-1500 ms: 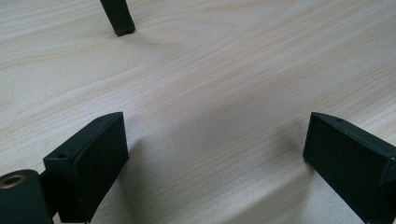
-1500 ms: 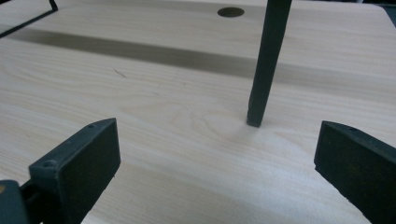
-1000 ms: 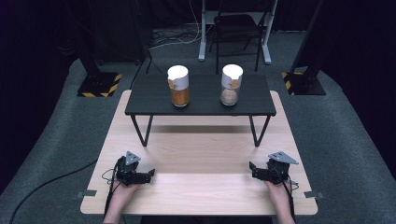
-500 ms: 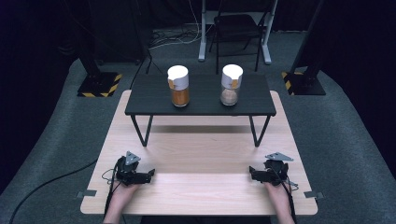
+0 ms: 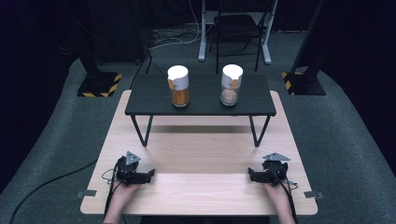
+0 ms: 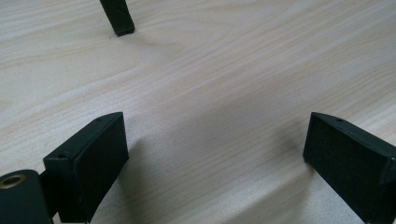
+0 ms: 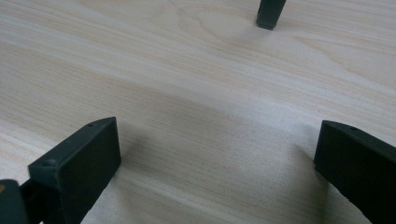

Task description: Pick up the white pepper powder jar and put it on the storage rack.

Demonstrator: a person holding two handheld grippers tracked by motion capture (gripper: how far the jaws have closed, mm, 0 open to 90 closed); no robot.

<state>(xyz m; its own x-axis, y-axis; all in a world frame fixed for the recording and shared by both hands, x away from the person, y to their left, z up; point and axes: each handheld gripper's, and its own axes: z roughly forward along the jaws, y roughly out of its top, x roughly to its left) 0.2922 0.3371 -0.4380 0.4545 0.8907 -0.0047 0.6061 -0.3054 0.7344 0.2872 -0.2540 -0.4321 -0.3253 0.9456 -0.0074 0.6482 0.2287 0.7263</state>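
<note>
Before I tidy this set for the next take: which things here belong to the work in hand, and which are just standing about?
In the job:
- left gripper, open, on the wooden table
- right gripper, open
- orange-filled jar
- tan-filled jar
- black stand holding both jars

Standing about:
- chair
- striped floor bases
- floor cables

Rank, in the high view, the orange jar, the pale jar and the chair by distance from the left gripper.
From the left gripper:
1. Orange jar, left on the black stand.
2. Pale jar, right on the stand.
3. Chair, on the floor behind.
</note>
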